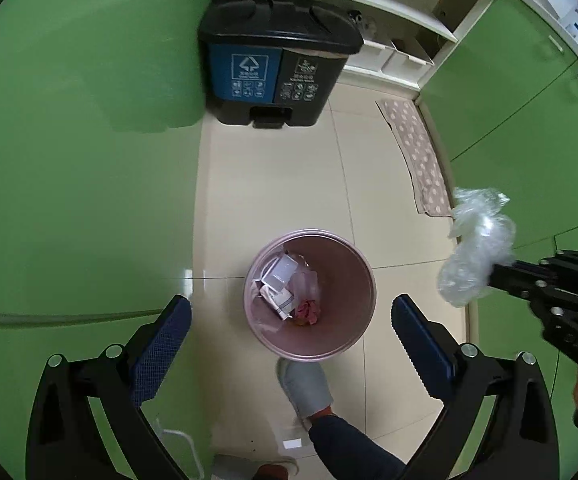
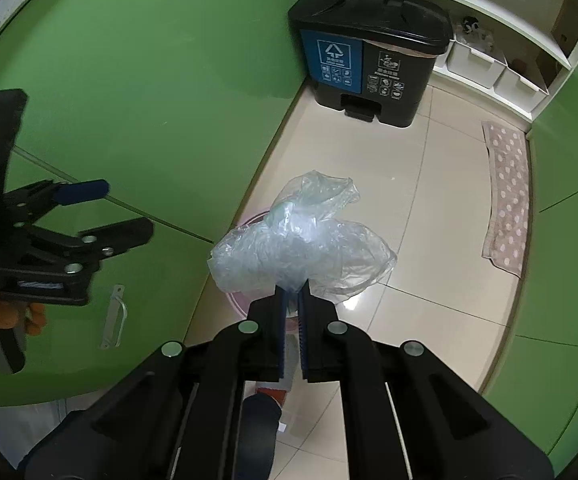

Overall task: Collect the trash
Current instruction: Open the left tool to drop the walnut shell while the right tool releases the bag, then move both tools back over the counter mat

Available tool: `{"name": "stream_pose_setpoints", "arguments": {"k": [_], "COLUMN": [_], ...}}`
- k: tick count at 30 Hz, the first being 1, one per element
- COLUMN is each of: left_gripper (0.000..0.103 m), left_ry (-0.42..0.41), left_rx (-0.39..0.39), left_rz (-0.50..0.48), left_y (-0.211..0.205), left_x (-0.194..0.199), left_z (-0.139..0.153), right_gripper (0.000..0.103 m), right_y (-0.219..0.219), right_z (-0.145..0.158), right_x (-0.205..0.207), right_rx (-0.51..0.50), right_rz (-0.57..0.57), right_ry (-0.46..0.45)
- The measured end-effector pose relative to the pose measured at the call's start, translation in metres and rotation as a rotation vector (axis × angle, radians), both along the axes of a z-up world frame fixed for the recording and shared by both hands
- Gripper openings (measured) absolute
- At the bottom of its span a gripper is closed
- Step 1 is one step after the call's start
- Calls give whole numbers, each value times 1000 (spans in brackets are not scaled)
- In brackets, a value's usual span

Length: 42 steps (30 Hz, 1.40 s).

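Note:
A pink round waste bin (image 1: 353, 280) stands on the floor and holds paper scraps, a small box and a pink wad. My left gripper (image 1: 291, 312) is open and empty, hovering above the bin. My right gripper (image 2: 292, 292) is shut on a crumpled clear plastic bag (image 2: 301, 244). In the left wrist view the right gripper (image 1: 497, 276) holds the bag (image 1: 477, 248) in the air to the right of the bin. In the right wrist view the bag hides most of the bin (image 2: 249, 220), and the left gripper (image 2: 105, 212) shows at the left.
A black two-compartment pedal bin (image 1: 277, 60) stands at the far wall under white shelves. Green cabinet doors (image 1: 81, 152) line both sides of the narrow tiled floor. A dotted mat (image 1: 417, 152) lies at the right. The person's grey slipper (image 1: 305, 388) is just in front of the pink bin.

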<state>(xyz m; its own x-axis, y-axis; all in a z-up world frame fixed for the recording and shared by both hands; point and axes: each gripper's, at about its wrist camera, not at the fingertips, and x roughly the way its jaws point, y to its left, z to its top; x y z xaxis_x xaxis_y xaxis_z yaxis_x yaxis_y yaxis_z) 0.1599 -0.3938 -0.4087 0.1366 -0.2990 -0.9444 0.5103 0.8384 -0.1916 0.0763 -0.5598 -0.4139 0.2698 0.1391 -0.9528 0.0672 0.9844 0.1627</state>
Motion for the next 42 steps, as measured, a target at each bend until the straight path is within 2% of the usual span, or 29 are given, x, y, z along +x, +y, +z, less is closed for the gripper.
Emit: {"name": "stream_pose_setpoints", "arguments": {"k": [7,12,15,16,17,19,26,30,33,37,42], "left_gripper": [96,96,96,96,96,96,96,96,96,96,96], "left_ry": [-29,-35,-39,-40,-41,-38,-28,-25,-28,-46,-93], "left_rx": [30,26,30,32,35,40,51,45,29,-1,-40], "left_rz": [3,27,32,35,38,47,52,42,25,3,-12], "left_y": [11,15,17,18,19,22,25,23,21,21,29], "left_x": [0,4,4,4,4,4,0,-7,-13,-26,-41], "left_z": [5,4,2,1,0,-2,1,19,41,95,170], "right_gripper": [5,5,10,19,51,91,99,99,100,100,100], "right_y": [13,21,25,24,24,23,18,16,18,21,29], "right_z": [-14,-36,-50,-53,-58,-61,-56,-35,-5,46,129], "right_x": [9,15,19,20,21,22,24,19,15,8,-3], "right_rx": [1,16,18,19,24,24,3,-8,-21,-44,-77], "right_rz": [24,57,70,70,69,63,43,29,24,36,50], "right_ry": [15,37,50,56,64,56,59,57,51,39,-11]}}
